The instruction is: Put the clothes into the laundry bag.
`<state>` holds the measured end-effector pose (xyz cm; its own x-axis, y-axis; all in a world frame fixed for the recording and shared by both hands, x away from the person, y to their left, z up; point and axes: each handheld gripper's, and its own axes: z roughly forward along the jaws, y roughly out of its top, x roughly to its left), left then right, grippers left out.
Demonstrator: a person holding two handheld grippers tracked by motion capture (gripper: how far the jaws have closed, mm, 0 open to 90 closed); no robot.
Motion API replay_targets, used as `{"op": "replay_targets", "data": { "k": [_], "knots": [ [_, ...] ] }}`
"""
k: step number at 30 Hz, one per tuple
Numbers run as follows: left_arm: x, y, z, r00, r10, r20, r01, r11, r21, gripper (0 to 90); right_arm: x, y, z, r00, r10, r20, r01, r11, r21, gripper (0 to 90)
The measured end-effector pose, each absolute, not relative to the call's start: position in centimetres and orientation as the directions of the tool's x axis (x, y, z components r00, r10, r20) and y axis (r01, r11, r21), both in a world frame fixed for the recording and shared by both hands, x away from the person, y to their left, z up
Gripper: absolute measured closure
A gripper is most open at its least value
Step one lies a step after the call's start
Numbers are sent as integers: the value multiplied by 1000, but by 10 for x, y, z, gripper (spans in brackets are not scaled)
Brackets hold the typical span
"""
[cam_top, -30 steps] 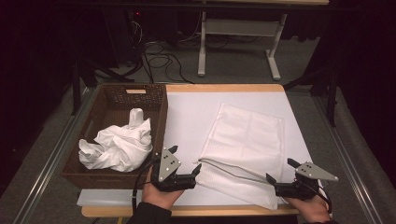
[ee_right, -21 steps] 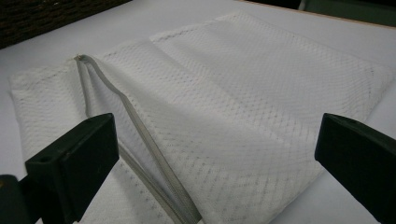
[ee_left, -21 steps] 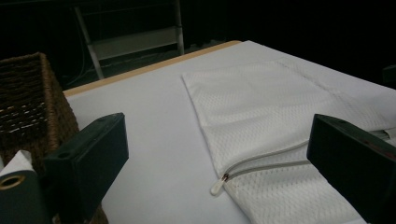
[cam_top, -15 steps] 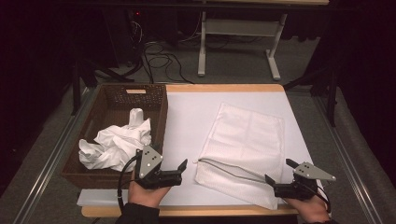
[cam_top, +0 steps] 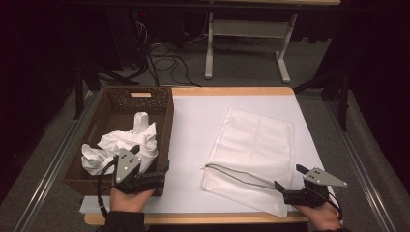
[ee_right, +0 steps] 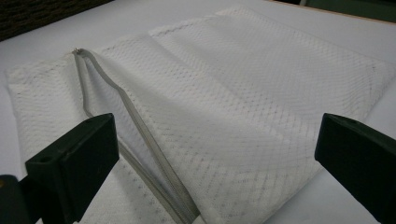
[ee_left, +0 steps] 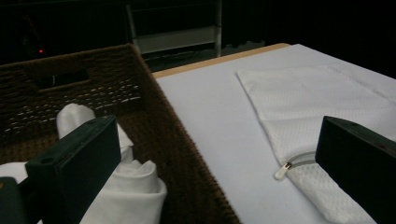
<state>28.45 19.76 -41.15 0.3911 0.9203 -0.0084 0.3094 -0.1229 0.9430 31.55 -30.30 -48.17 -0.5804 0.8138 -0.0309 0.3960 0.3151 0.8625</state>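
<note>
A table covered in white fills the middle of the high view, seen from above. At the lower left of that frame, the left gripper (cam_top: pixel 162 175) sits in a person's hand over the near right corner of a brown woven basket (cam_top: pixel 164 104). Its jaws are spread wide and have just been opening, with nothing between them. In the left gripper view the two black jaws rise from the lower corners, one over the basket's inside, the other over the table.

Inside the basket lies a crumpled white cloth (cam_top: pixel 123 145), bunched toward the near side, just beyond the left gripper. In the left gripper view a rolled fold of it (ee_left: pixel 126 186) shows low in the frame, beside the left jaw.

To the right of centre in the high view lies a white mesh bag (cam_top: pixel 254 145), flat on the table, well apart from the basket. A grey zipper (cam_top: pixel 237 175) runs along its near edge and stands partly unzipped, gaping in a narrow loop. In the left gripper view the zipper's pull end (ee_left: pixel 282 171) shows at the lower right.

At the lower right of the high view, the right gripper (cam_top: pixel 285 186) is held in the other hand, at the bag's near right corner. Its jaws are spread wide too, pinching nothing; in the right gripper view they flank the mesh bag (ee_right: pixel 243 112) and the open zipper (ee_right: pixel 140 126).
</note>
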Motion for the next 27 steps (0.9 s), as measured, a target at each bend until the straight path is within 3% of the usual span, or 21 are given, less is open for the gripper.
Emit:
{"op": "replay_targets", "data": {
  "k": [17,27],
  "knots": [
    [273,279,-418,229,971,-69,338,-13,941,7,316,-305,-482,-575,818,-29,402,314,860,3],
    [274,287,-420,219,973,-77,345,-3,939,9,316,-304,-482,-576,817,-30,404,317,858,4]
  ]
}}
